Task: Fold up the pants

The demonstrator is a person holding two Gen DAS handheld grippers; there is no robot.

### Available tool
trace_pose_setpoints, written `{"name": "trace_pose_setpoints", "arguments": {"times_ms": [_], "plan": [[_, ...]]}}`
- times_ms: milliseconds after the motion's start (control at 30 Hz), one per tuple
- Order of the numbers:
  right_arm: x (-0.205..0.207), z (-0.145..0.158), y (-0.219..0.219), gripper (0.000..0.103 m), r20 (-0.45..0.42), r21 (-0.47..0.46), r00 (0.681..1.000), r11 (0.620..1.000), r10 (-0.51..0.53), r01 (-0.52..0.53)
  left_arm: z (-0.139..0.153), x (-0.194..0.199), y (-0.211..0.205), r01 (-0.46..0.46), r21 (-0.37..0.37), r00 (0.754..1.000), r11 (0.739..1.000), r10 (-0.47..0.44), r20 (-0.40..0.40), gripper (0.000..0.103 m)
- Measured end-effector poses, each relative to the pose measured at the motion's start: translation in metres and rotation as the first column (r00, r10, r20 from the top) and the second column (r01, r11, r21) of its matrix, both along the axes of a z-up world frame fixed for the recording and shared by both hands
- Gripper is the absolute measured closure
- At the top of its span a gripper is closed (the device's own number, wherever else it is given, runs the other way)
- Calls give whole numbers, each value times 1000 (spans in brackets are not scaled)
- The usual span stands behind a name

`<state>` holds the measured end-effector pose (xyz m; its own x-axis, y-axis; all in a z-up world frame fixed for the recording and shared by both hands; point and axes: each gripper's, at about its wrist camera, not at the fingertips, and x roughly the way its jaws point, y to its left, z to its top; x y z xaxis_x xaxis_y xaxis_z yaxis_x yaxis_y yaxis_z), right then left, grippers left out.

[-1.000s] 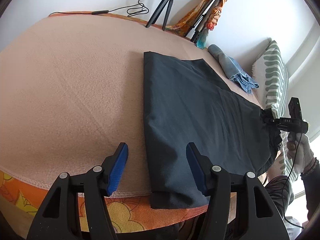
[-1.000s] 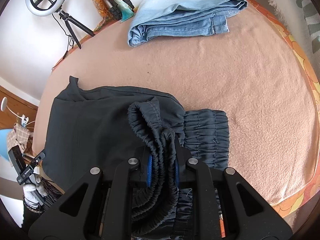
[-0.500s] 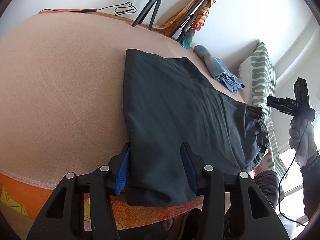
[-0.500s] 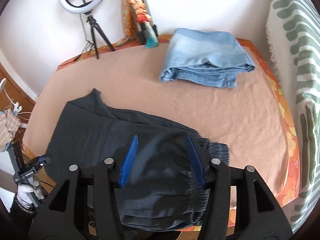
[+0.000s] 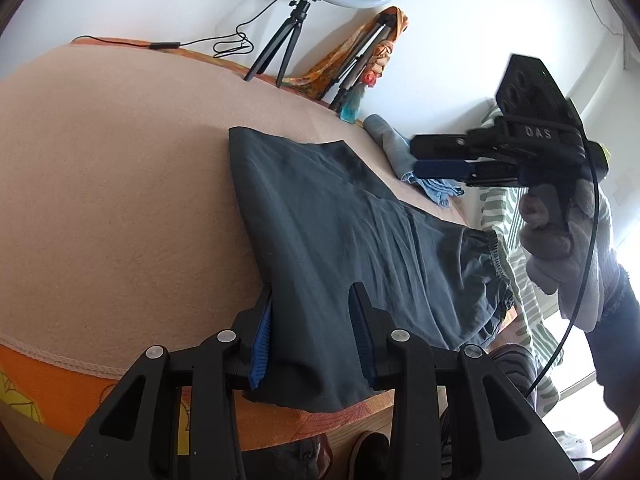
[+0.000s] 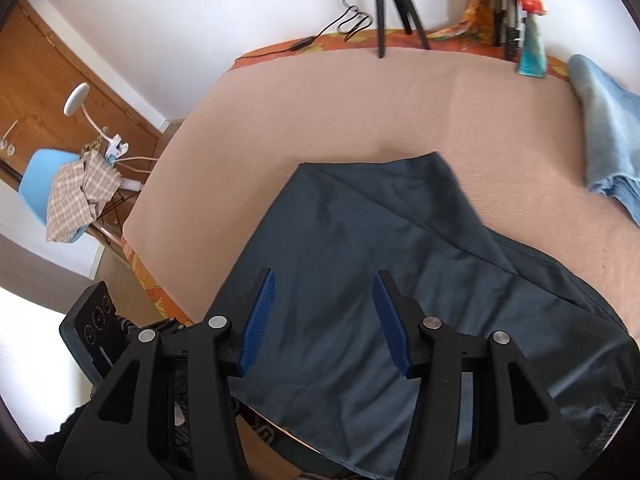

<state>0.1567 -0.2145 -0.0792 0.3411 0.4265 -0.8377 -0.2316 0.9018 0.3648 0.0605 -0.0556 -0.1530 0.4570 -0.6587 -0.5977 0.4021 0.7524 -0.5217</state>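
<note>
Dark grey pants (image 5: 344, 224) lie flat on the peach blanket, legs folded together, with the elastic waistband (image 5: 494, 256) at the right edge. My left gripper (image 5: 312, 320) is open, its fingers astride the near end of the pants at the bed's front edge. My right gripper (image 6: 324, 312) is open and empty, raised above the pants (image 6: 360, 272). In the left wrist view it hangs in the air at the right (image 5: 440, 160), held by a gloved hand.
Folded blue jeans (image 6: 608, 140) lie at the far right of the bed. A ring light tripod (image 5: 280, 48) and a wrapped stand (image 5: 368, 68) stand at the back edge. A striped pillow (image 5: 500, 216) is at the right. A blue chair (image 6: 52, 184) stands left of the bed.
My right gripper let go of the waistband, opened and rose away, turning towards the pant legs. My left gripper moved in over the near end of the pants.
</note>
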Motion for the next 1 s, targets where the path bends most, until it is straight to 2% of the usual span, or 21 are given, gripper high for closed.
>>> {"name": "trace_pose_setpoints", "arguments": {"times_ms": [167,300,500,600,633,667,700,733,833,1000], "plan": [[29,-21,67,49,-50,-41,995,995,91,-93,3,-3,-2,5,-11,1000,1000,-5,20,70],[47,-36,101,49,-93,-61,989,991,115,-121,5,-5,-5,8,-16,999,1000,-8,34,70],[63,-58,137,49,-149,-178,983,975,104,-130,6,-7,-9,18,-16,998,1000,-17,54,70],[62,-62,150,49,-127,-283,985,948,113,-145,5,-11,-11,24,1,998,1000,-24,64,70],[62,-65,152,52,-121,-309,985,939,121,-154,6,-12,-12,25,6,997,1000,-25,66,70],[62,-67,154,74,-123,-323,984,932,128,-161,6,-12,-13,25,10,997,1000,-26,68,70],[61,-69,155,89,-127,-333,983,928,131,-167,6,-13,-13,22,14,997,1000,-23,67,70],[62,-72,154,95,-131,-345,983,923,132,-170,6,-14,-12,17,17,998,1000,-18,64,70],[58,-72,151,98,-103,-330,985,929,142,-168,5,-19,-11,12,41,998,999,-15,60,70],[57,-62,132,99,-70,-249,993,962,93,-108,-4,-22,0,-8,76,1000,997,6,30,70]]}}
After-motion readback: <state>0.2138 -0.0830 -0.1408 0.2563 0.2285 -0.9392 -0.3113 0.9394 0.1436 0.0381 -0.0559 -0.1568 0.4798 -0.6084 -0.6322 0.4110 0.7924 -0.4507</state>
